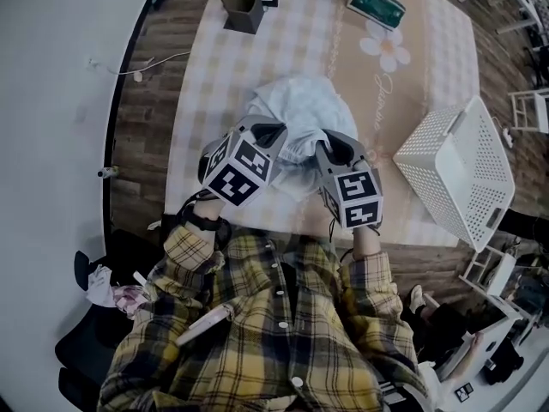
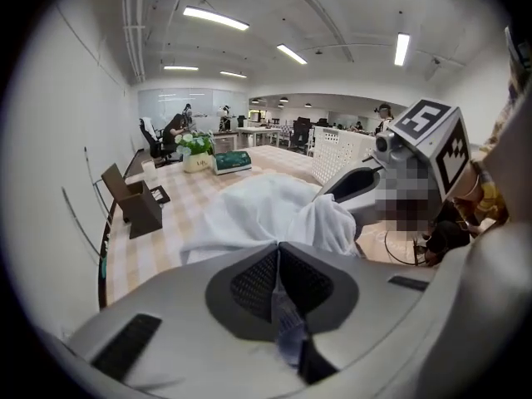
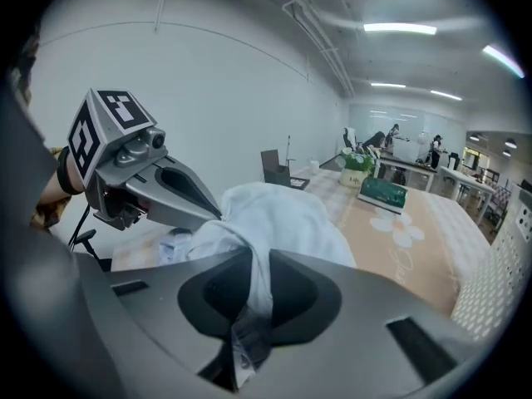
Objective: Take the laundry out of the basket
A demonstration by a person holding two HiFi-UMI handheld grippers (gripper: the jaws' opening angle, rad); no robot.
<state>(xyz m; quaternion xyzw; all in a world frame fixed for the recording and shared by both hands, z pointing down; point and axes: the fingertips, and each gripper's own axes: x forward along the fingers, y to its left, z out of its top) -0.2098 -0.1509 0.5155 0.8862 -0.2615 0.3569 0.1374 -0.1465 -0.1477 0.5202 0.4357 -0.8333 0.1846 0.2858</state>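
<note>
A white garment (image 1: pixel 296 110) lies heaped on the checked tablecloth, its near edge lifted between my two grippers. My left gripper (image 1: pixel 273 133) is shut on a fold of it; in the left gripper view the cloth (image 2: pixel 278 210) runs into the closed jaws (image 2: pixel 278 248). My right gripper (image 1: pixel 330 147) pinches another fold, and the cloth (image 3: pixel 274 214) hangs down between its pads (image 3: pixel 253 256). Both grippers point forward and down, side by side. The white perforated laundry basket (image 1: pixel 459 166) lies tipped at the table's right edge, apart from the garment.
A brown box (image 1: pixel 242 5) and a green pack (image 1: pixel 376 3) sit at the table's far end, with a flower pot (image 2: pixel 195 152) there too. A white cable (image 1: pixel 146 67) lies on the floor to the left. White racks (image 1: pixel 493 273) stand at right.
</note>
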